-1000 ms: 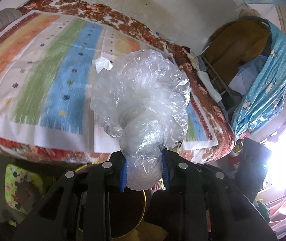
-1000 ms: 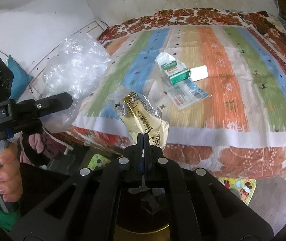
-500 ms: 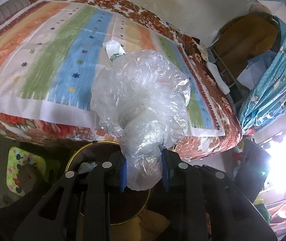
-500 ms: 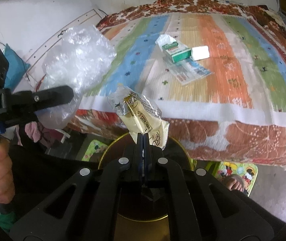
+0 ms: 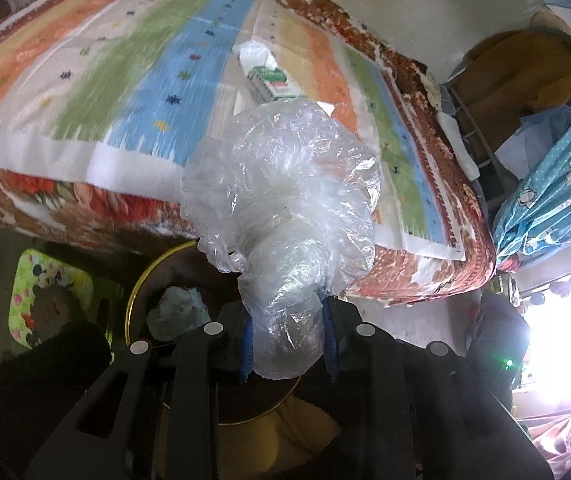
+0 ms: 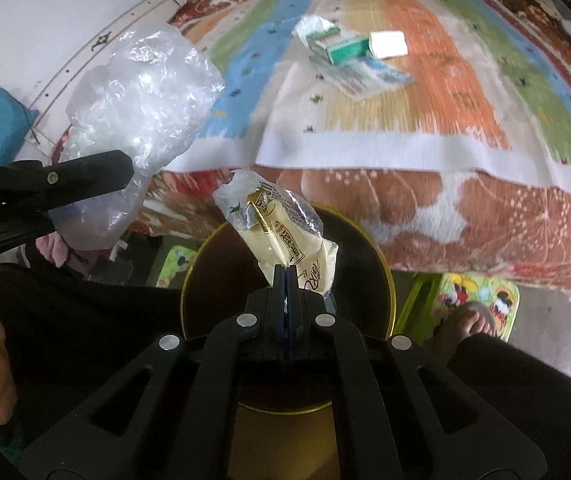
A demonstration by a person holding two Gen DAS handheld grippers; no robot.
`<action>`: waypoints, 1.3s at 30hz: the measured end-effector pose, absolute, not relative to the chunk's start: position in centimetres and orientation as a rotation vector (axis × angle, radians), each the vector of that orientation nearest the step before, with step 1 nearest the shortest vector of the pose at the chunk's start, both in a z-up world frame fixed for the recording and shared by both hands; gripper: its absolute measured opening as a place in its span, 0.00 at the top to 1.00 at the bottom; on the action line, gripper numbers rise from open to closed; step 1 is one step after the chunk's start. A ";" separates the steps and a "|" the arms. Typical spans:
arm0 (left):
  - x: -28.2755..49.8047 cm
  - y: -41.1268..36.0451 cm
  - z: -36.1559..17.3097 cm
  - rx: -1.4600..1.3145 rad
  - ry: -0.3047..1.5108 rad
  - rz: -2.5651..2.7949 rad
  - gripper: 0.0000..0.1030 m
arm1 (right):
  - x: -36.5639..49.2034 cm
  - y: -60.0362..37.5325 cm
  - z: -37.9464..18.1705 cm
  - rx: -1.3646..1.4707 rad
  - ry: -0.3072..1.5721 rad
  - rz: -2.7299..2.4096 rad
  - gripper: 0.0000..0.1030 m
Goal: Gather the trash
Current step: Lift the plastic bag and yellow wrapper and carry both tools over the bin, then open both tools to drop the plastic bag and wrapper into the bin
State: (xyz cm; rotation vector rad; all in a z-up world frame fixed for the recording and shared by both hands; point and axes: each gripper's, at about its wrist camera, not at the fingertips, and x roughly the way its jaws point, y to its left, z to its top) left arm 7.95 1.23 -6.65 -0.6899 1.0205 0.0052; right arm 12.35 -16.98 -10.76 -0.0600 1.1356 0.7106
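Clear crumpled plastic bag [image 5: 285, 208] fills your half-open left gripper [image 5: 287, 340]; your closed right gripper [image 6: 285, 276] pinches a yellow wrapper [image 6: 281, 236]. Releasing off-centre could drop either outside the gold-rimmed bin [image 6: 381, 272].

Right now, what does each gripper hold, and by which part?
The left gripper pinches the crumpled clear plastic bag at its bunched lower end. The right gripper is shut on the yellow snack wrapper at its bottom edge.

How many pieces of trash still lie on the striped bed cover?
3: a green-and-white carton, a white rectangular block right of it, a flat printed wrapper in front. More may be hidden.
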 end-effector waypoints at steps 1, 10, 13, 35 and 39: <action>8.0 1.2 -6.9 -0.696 1.030 0.007 0.75 | 12.3 -17.0 -10.9 -0.063 1.140 0.706 1.00; 8.4 1.0 -10.1 -0.749 1.135 0.050 0.75 | 12.7 -16.8 -13.1 -0.081 1.210 0.651 1.00; 8.6 1.0 -10.9 -0.771 1.168 0.062 0.75 | 12.7 -16.7 -13.9 -0.078 1.237 0.643 1.00; 9.7 1.6 -14.7 -0.873 1.279 0.132 0.59 | 13.8 -16.0 -18.2 -0.062 1.388 0.579 0.75; 9.7 1.7 -14.2 -0.871 1.251 0.124 0.51 | 13.8 -16.1 -18.0 -0.055 1.376 0.587 0.70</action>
